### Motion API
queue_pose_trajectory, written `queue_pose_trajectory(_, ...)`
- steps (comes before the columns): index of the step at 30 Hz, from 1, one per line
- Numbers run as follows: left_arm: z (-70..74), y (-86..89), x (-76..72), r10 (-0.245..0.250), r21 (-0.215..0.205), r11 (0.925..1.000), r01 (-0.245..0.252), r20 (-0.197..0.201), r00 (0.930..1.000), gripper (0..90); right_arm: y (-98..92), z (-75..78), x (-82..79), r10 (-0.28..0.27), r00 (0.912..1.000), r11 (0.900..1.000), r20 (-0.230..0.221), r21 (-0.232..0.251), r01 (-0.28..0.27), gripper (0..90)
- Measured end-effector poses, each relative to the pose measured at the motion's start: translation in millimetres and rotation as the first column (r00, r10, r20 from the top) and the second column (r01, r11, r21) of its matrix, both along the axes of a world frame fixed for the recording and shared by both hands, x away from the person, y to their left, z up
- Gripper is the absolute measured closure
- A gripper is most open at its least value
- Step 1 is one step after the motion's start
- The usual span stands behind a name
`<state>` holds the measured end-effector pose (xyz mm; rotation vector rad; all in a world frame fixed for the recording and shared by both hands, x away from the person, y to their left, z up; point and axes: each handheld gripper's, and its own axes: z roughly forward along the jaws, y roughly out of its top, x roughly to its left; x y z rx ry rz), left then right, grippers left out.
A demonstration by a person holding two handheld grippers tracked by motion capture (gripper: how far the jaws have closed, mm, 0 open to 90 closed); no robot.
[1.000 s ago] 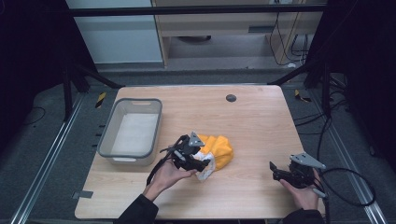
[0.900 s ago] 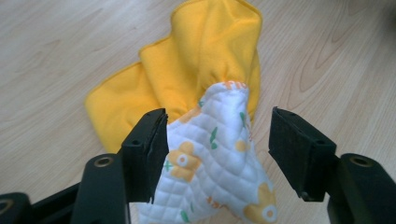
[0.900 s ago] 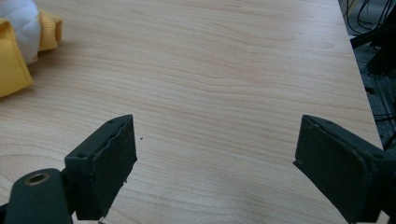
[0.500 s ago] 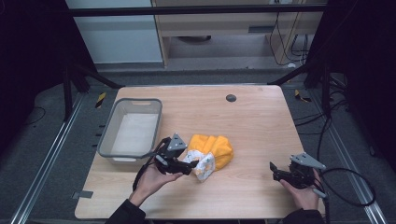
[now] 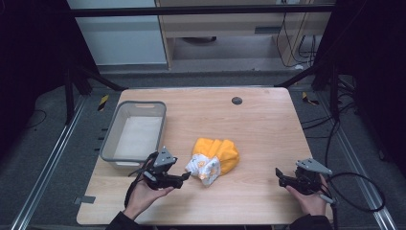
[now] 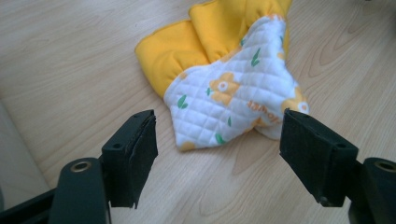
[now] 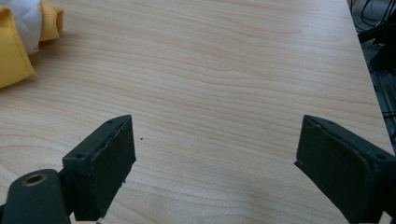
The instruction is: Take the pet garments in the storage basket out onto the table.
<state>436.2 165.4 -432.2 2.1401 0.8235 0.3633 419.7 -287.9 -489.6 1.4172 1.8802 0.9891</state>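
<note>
A crumpled yellow cloth [image 5: 216, 154] with a white quilted flower-print lining [image 6: 233, 100] lies on the wooden table [image 5: 258, 124] near the front middle. My left gripper [image 5: 184, 177] is open just left of the cloth, jaws pointing at the white lining, nothing between them [image 6: 217, 140]. My right gripper [image 5: 279, 175] rests at the front right of the table, open over bare wood [image 7: 215, 154]. The cloth's yellow edge [image 7: 14, 56] shows at the upper left of the right gripper view.
A grey plastic bin [image 5: 134, 136] stands at the left of the table, beside my left hand. A small dark round hole [image 5: 236, 100] sits near the far edge. Cables [image 5: 354, 191] trail off the right side.
My left gripper has let go of the cloth and drawn back to the left, toward the front edge. The cloth stays on the table. The right gripper has not moved.
</note>
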Motion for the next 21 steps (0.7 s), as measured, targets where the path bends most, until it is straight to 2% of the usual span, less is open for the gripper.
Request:
queue_pose_trajectory(2,-2.5,4.7,-2.1,0.012,-0.006,0.9999,-0.012,0.006,0.9999,27.3,0.5,-0.4,0.0,0.002,1.0,1.0,0.0,-0.003,-0.002,11.4)
queue_pose_trajectory(7,-11.9,19.6,-9.3,0.04,-0.012,0.9991,-0.04,-0.013,0.9991,26.3,1.7,-1.4,0.4,0.008,0.9999,1.0,-0.01,-0.011,-0.008,11.0)
queue_pose_trajectory(11,-20.1,31.7,-14.4,0.056,0.005,0.9984,-0.056,-0.021,0.9982,24.6,2.7,-2.5,0.5,0.012,0.9998,1.0,-0.018,-0.021,-0.012,10.9)
queue_pose_trajectory(21,-38.0,69.9,-22.2,0.13,0.019,0.9915,-0.129,-0.048,0.9904,22.3,4.4,-4.7,1.1,0.014,0.9992,0.999,-0.037,-0.035,-0.015,9.9)
